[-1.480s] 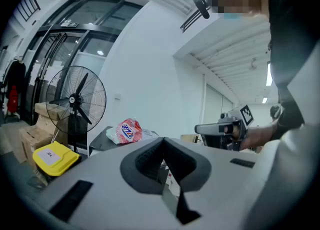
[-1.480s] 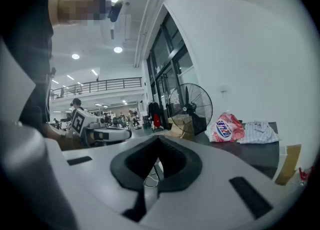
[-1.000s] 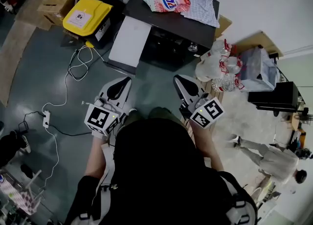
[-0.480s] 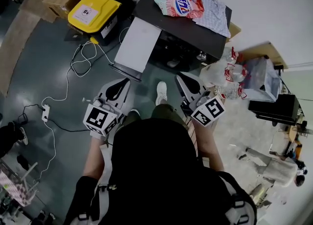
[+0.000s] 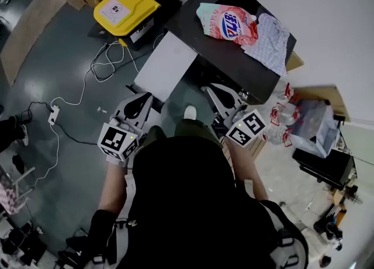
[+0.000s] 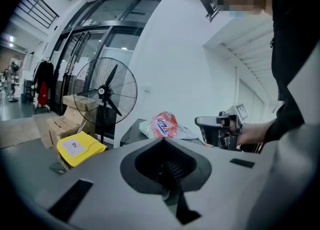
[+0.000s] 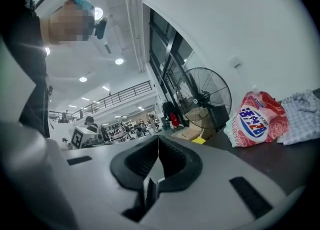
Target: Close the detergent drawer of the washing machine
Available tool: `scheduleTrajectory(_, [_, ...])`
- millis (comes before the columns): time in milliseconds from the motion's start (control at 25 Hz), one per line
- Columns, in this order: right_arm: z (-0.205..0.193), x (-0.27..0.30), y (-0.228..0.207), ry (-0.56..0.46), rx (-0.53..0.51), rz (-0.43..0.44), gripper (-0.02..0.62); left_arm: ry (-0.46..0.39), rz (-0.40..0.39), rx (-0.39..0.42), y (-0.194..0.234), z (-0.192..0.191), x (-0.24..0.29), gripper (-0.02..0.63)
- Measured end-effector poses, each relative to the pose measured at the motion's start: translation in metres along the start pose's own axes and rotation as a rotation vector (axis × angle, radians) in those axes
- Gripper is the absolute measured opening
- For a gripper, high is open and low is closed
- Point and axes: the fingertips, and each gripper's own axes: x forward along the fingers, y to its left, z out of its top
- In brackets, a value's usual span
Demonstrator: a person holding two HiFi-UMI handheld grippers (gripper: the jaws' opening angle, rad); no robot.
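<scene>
The washing machine (image 5: 219,57) has a black top and stands ahead of me against the white wall. A pink detergent bag (image 5: 228,25) and a checked cloth (image 5: 269,34) lie on it. A white flat panel (image 5: 166,66) juts out from its left front side. I cannot make out the detergent drawer in any view. My left gripper (image 5: 143,99) is shut and holds nothing, short of the white panel. My right gripper (image 5: 211,92) is also shut and holds nothing, close to the machine's dark front. The left gripper (image 6: 162,143) and right gripper (image 7: 158,141) each show their jaws closed together.
A yellow box (image 5: 125,7) stands on the floor at the left, with white cables (image 5: 105,63) and a power strip (image 5: 54,113) near it. Packs of water bottles (image 5: 283,133) lie to the right. A standing fan (image 6: 105,94) is behind the yellow box. My shoe (image 5: 190,111) is between the grippers.
I have stepped closer to the machine, which now lies nearer the grippers in the head view. Both grippers stay shut in front of my body.
</scene>
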Motion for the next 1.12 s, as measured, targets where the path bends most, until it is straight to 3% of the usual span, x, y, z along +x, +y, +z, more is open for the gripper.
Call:
scheduleTrajectory(360, [0.008, 0.021, -0.061, 0.08, 0.045, 0.185, 0.017, 0.035, 0.248, -0.058, 0.01, -0.018, 0.031, 0.012])
scheduleTrajectory(560, [-0.002, 0.032, -0.076, 0.137, 0.065, 0.263, 0.017, 0.028, 0.37, -0.132, 0.016, -0.036, 0.03, 0.012])
scheduleTrajectory(880, [-0.025, 0.053, -0.077, 0.228, 0.064, 0.3, 0.017, 0.06, 0.496, -0.255, 0.042, -0.082, 0.013, 0.012])
scheduleTrajectory(1120, [-0.04, 0.07, -0.073, 0.278, 0.055, 0.273, 0.017, 0.088, 0.518, -0.342, 0.068, -0.118, -0.002, 0.012])
